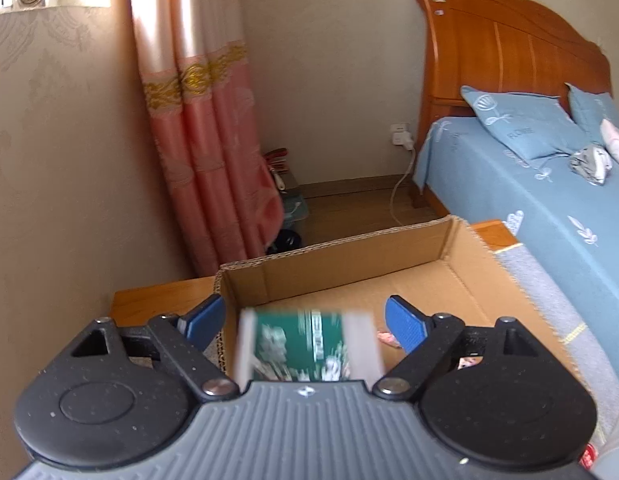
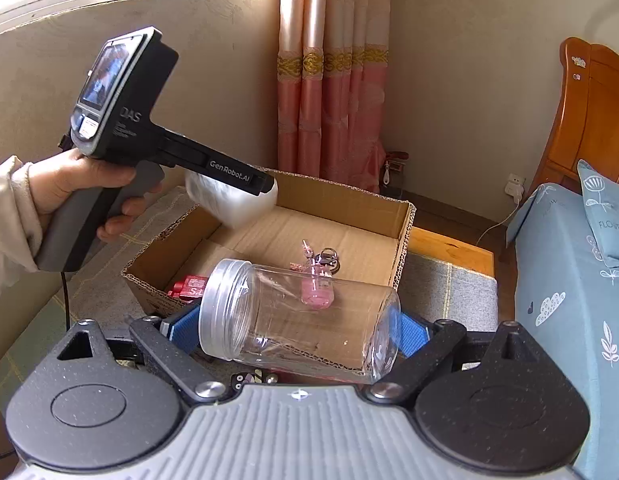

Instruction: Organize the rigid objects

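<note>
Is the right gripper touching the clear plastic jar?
Touching. In the right wrist view the right gripper has its blue pads pressed on either end of the clear plastic jar, holding it sideways above the cardboard box.

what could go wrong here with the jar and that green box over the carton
1. The green box is blurred between the open fingers of the left gripper, apparently loose; it may land on the pink keychain inside the cardboard box.
2. The right gripper holds the clear plastic jar sideways by its ends; that smooth wall could slip.
</note>
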`<state>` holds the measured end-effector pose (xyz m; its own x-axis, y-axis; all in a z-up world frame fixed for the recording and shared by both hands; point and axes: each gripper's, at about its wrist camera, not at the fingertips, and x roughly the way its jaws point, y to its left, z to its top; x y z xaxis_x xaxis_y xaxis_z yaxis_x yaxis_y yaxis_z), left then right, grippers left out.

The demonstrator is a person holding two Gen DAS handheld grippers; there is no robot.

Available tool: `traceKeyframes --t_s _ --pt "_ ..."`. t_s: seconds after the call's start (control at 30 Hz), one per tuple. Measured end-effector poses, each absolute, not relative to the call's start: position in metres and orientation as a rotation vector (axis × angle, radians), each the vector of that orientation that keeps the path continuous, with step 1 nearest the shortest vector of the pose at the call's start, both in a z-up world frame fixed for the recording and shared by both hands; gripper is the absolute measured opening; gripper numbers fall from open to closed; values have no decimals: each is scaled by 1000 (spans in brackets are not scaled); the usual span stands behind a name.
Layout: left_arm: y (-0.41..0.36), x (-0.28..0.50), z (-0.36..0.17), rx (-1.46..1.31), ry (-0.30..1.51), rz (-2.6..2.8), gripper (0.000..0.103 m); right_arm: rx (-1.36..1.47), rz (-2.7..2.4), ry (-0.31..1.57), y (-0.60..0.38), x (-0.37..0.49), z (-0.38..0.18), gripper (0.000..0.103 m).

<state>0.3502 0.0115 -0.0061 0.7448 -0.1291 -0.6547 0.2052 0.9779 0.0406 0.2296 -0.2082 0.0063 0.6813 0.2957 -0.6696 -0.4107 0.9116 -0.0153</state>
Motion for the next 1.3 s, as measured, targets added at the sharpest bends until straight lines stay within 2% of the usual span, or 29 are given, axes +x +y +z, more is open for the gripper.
traceKeyframes --t_s 0.3,0.73,1.03,1.1,1.3 --pt "36 306 3 80 680 -211 100 -189 403 741 -202 247 4 96" --pt "58 211 7 119 582 -52 102 -203 436 794 -181 320 7 96" --pt "63 195 -18 91 643 -23 102 -215 373 837 -162 381 -10 96" --pt "64 194 -19 99 654 -34 102 -230 338 833 -161 390 -14 103" --pt "65 182 -20 98 657 -29 102 -212 309 834 -166 383 -12 103"
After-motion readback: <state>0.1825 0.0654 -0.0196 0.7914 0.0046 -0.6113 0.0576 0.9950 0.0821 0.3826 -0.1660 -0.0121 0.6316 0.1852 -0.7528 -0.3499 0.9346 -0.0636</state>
